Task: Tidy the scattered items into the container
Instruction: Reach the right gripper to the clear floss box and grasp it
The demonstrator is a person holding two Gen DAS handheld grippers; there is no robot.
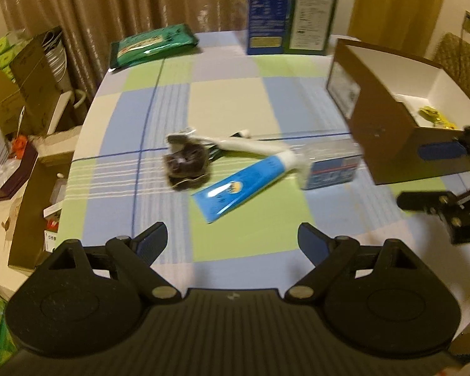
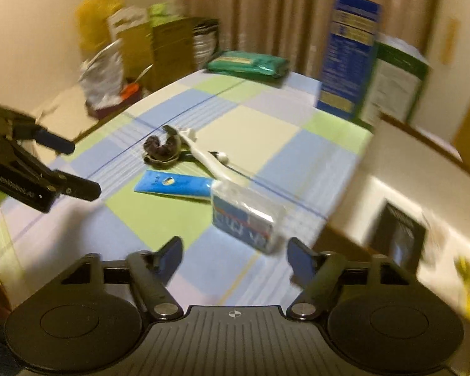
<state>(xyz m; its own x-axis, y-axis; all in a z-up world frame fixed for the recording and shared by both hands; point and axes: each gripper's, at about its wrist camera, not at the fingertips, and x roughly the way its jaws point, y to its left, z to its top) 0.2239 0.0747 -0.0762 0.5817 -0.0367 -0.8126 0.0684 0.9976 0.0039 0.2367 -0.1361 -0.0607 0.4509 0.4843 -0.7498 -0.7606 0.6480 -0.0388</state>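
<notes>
On the checked tablecloth lie a blue tube (image 1: 235,189) (image 2: 172,185), a white toothbrush (image 1: 253,145) (image 2: 208,158), a dark scrunchie (image 1: 186,164) (image 2: 161,150) and a clear pack with blue print (image 1: 332,169) (image 2: 246,222). A brown box with a white inside (image 1: 391,131) (image 2: 401,169) stands to the right and holds a yellow wrapped item (image 1: 432,116). My left gripper (image 1: 233,239) is open and empty, short of the tube. My right gripper (image 2: 235,255) is open and empty, just short of the clear pack; it also shows beside the box (image 1: 423,175).
A green packet (image 1: 153,45) (image 2: 247,65) lies at the far table edge. A blue carton (image 1: 266,12) (image 2: 349,53) and a green carton (image 1: 311,15) (image 2: 394,84) stand at the back. Cardboard boxes and bags (image 1: 22,94) crowd the floor left of the table.
</notes>
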